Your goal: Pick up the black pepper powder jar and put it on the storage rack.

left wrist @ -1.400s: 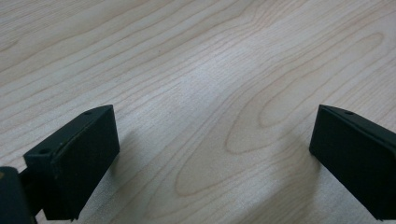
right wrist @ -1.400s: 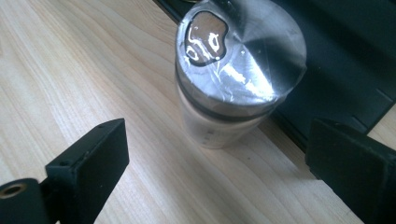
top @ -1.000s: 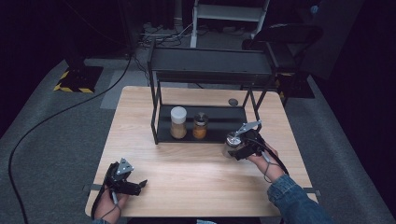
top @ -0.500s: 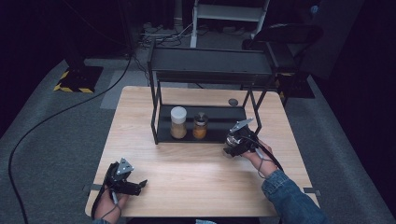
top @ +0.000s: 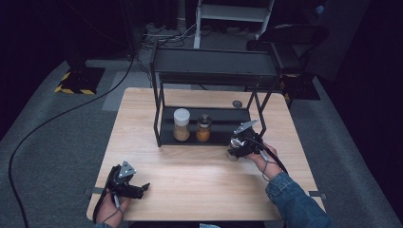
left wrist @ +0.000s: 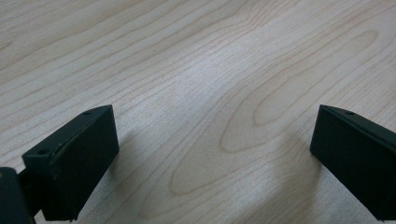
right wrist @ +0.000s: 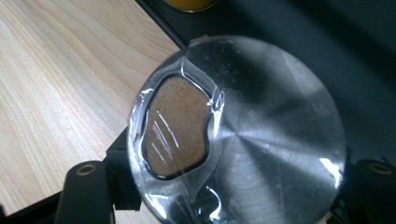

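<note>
I see a light wooden table (top: pixel 199 190). A black two-level rack (top: pixel 214 71) stands on its far half. A small dark disc (top: pixel 236 103) lies on the tabletop behind the rack. A metal-lidded jar (top: pixel 234 151) rests at the rack's near right corner.

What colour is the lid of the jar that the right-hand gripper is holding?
Shiny silver metal, with a clear window showing brown powder; the jar lid shows best in the right gripper view.

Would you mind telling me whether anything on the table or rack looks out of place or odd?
A small dark round object lies alone on the table behind the rack, apart from the two jars on its lower shelf. The third jar sits off the rack, clamped in the right gripper.
</note>
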Demonstrator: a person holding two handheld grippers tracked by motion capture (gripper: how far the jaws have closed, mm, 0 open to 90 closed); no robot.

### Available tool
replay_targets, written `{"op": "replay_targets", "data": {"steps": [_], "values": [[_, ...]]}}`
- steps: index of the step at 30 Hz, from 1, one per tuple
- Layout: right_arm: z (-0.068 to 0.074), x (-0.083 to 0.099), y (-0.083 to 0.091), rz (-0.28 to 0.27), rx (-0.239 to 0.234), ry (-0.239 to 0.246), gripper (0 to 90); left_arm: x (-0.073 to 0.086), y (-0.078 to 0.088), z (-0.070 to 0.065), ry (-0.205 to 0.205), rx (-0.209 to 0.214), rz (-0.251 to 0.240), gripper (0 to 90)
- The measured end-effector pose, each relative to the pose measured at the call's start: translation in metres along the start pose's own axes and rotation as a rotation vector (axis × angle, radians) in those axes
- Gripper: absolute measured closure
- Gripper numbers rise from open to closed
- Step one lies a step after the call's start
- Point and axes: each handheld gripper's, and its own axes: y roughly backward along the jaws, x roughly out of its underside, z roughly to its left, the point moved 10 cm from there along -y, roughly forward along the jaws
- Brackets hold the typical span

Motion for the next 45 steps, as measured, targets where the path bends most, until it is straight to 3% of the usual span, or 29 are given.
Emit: {"op": "replay_targets", "data": {"steps": [12,27,37,45], "values": [[0.005,-0.015,0.030,-0.010,0.007,0.021,30.8,0.000,0.000,0.000,0.000,0.000,0.000,1.1],[-0.003,-0.036,0.054,-0.020,0.023,0.024,30.8,0.000,0.000,0.000,0.001,0.000,0.000,1.1],[-0.008,-0.053,0.060,-0.027,0.032,0.025,30.8,0.000,0.000,0.000,0.001,0.000,0.000,1.1],[-0.013,-0.067,0.052,-0.029,0.034,0.023,30.8,0.000,0.000,0.000,0.000,0.000,0.000,1.1]]}}
